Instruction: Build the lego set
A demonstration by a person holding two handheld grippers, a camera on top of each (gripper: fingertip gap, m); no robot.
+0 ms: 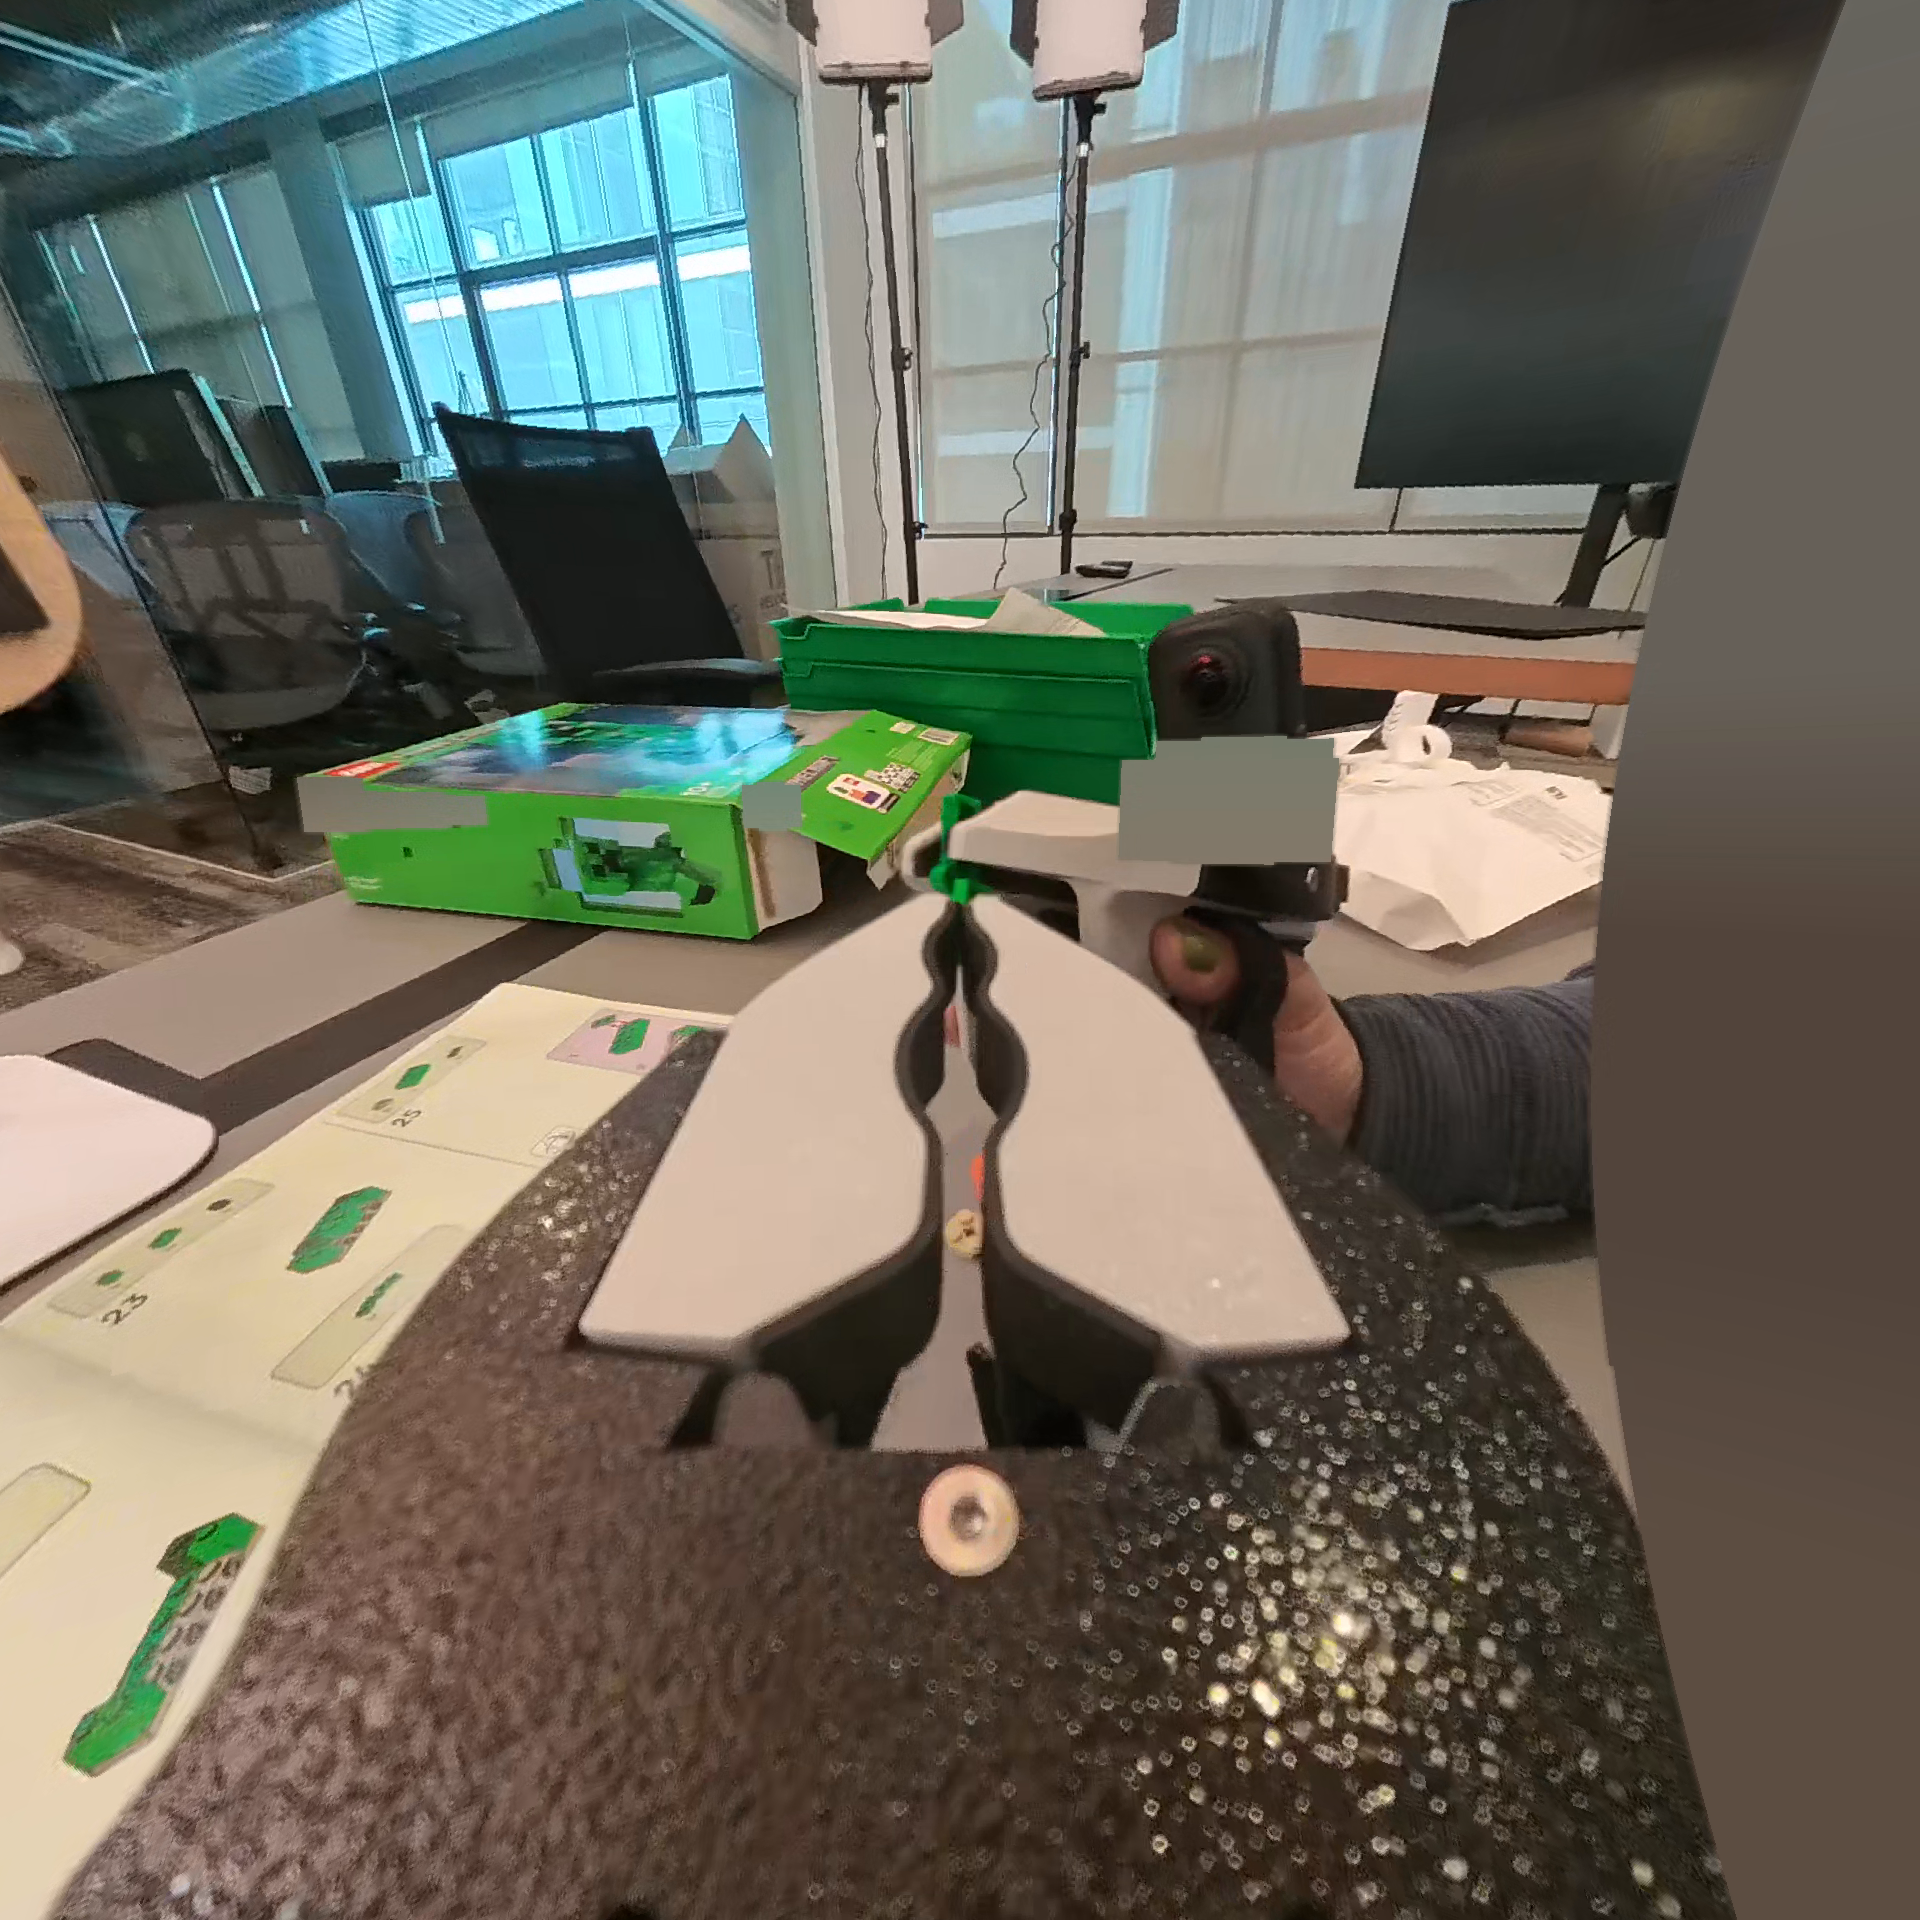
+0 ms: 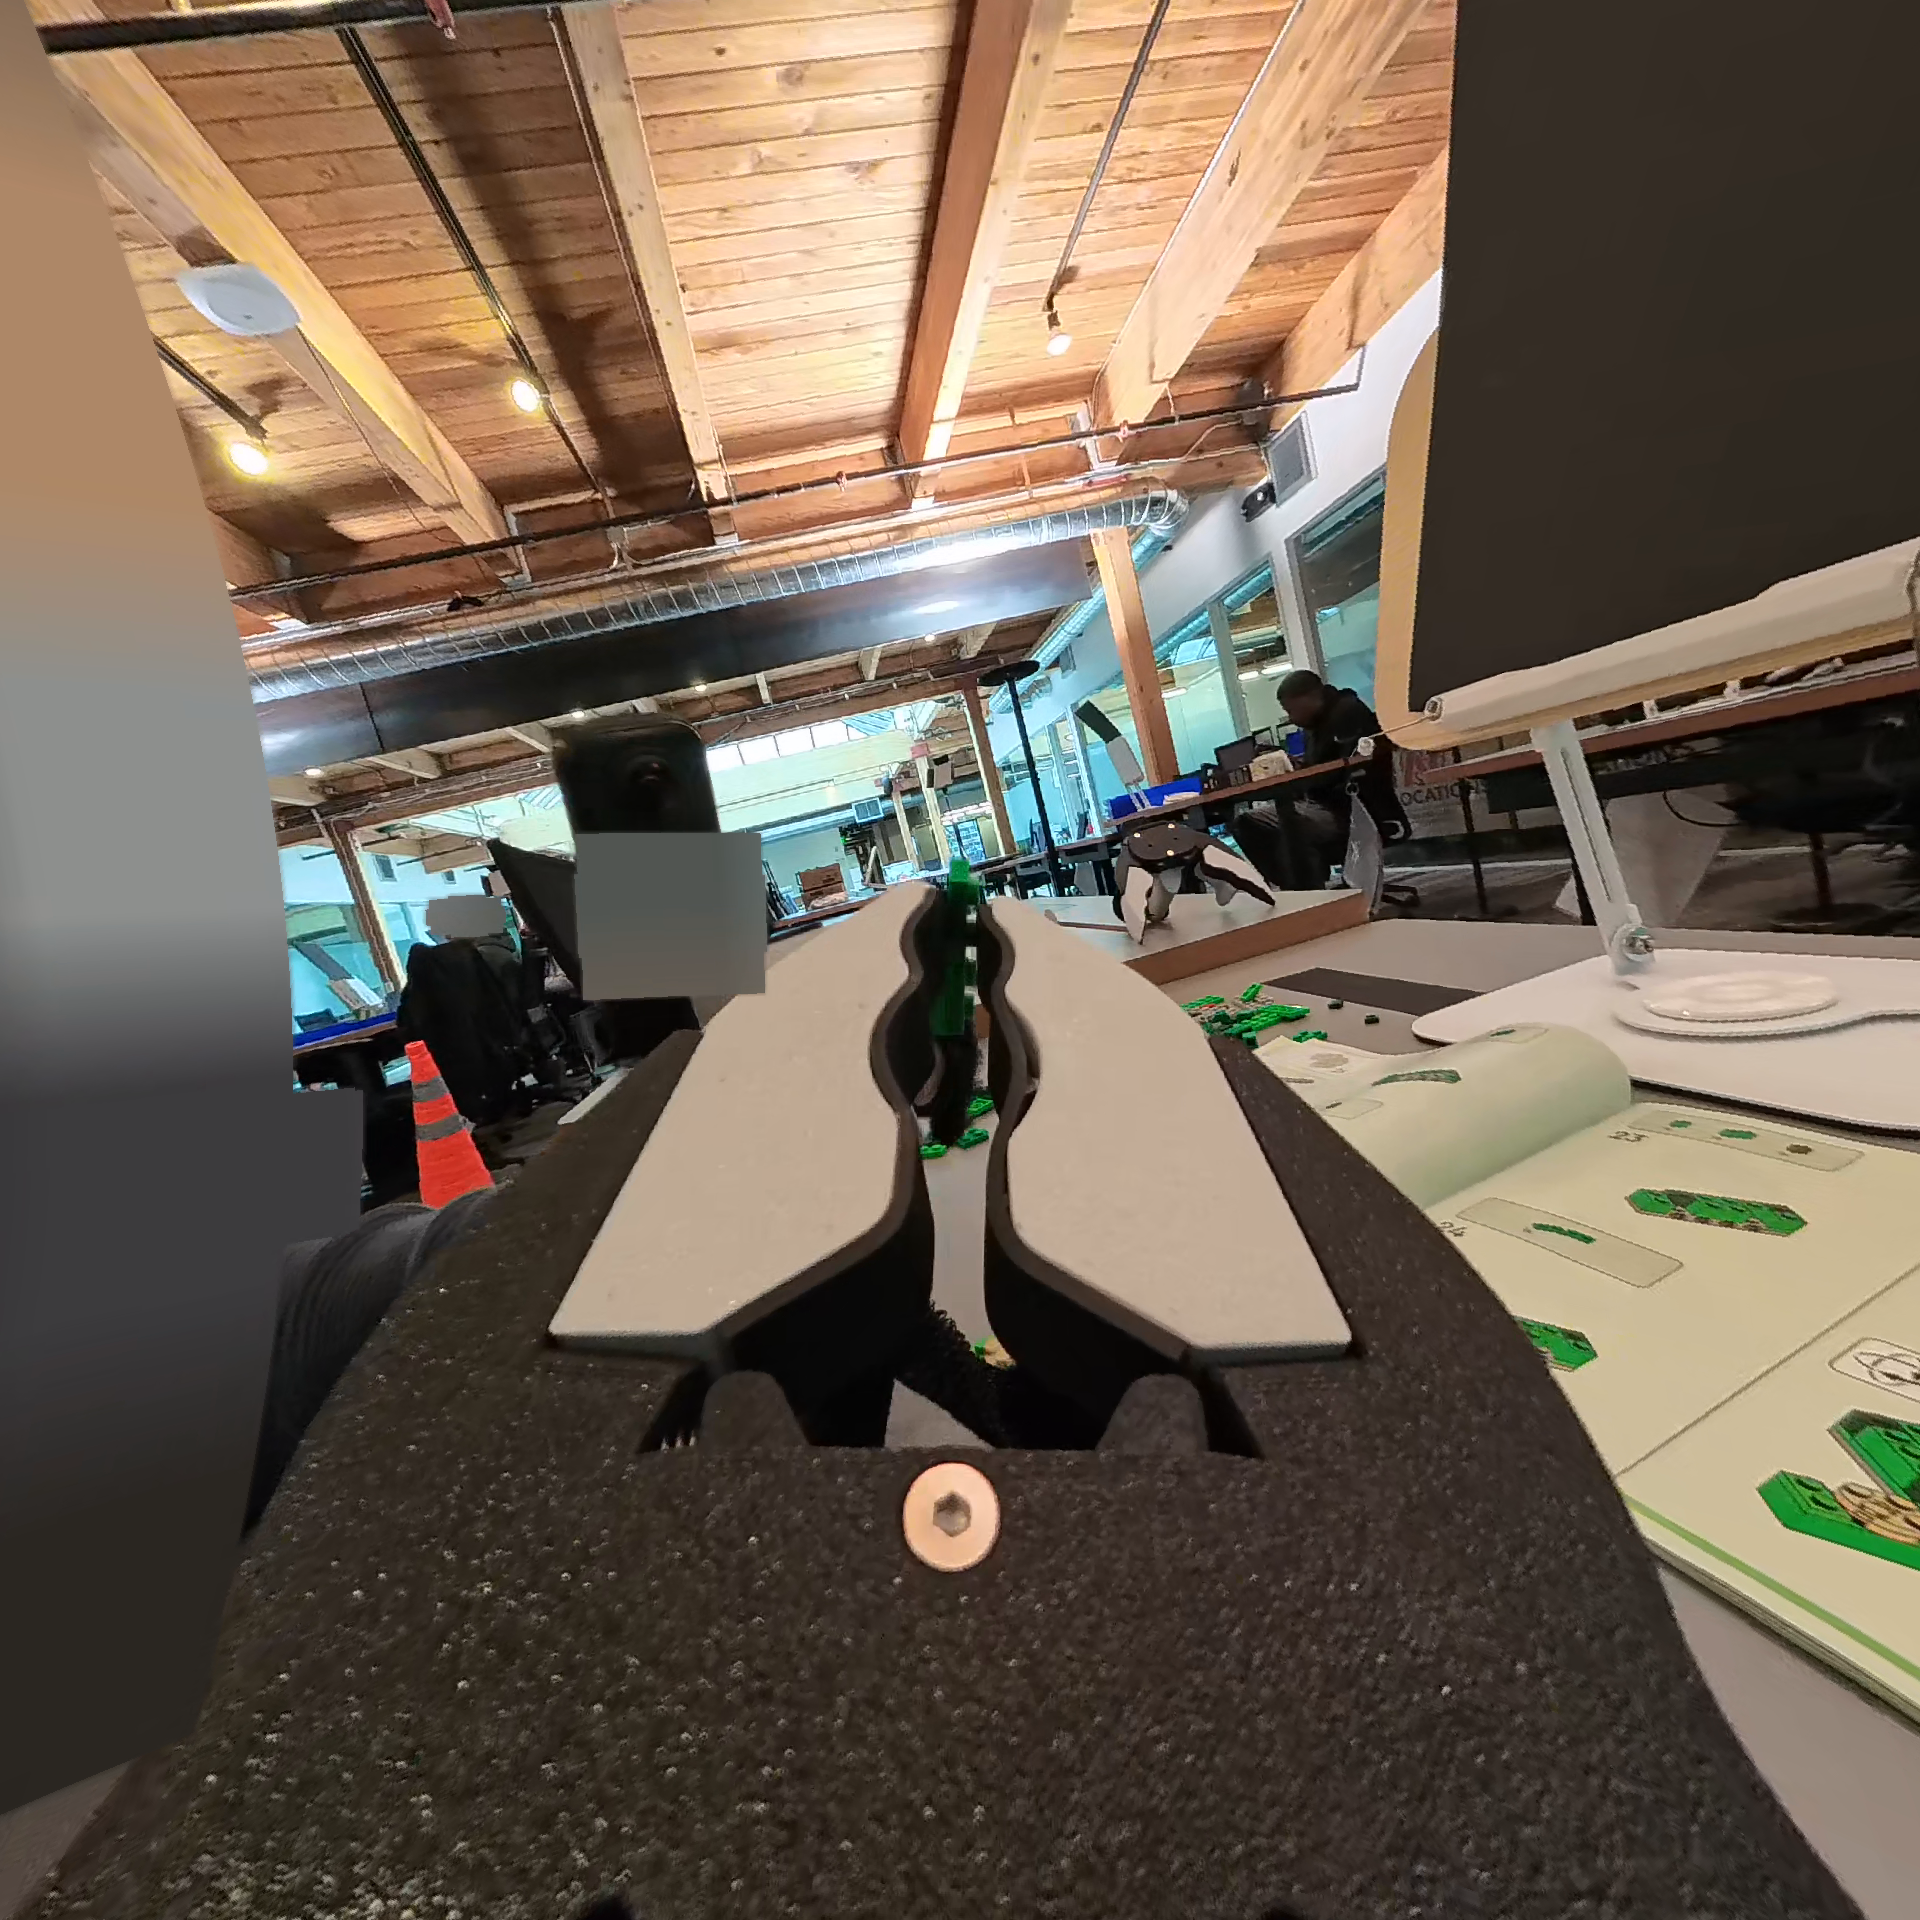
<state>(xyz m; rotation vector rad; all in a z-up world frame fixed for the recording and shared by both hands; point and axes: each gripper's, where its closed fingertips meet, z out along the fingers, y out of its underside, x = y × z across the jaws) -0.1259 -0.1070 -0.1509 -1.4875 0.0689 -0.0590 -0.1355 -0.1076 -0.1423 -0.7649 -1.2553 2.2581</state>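
Note:
My left gripper (image 1: 954, 912) is shut, and a small green lego piece (image 1: 958, 868) sticks out at its tips. It meets the right gripper tip to tip, one grey finger (image 1: 1039, 831) of which shows just beyond, held by a hand (image 1: 1257, 997). In the right wrist view my right gripper (image 2: 961, 906) is shut on a thin green lego assembly (image 2: 951, 971) held edge-on between the fingers. Both grippers are raised above the table. Loose green bricks (image 2: 1247, 1013) lie on the table behind. The open instruction booklet (image 1: 312, 1195) also shows in the right wrist view (image 2: 1662, 1247).
The green lego box (image 1: 623, 821) lies at the back of the table, with stacked green bins (image 1: 966, 675) and a white paper bag (image 1: 1475, 842) behind it. A white stand base (image 2: 1714, 1008) sits past the booklet. A white pad (image 1: 83, 1153) lies at the left. My left and right fingertips are right by each other.

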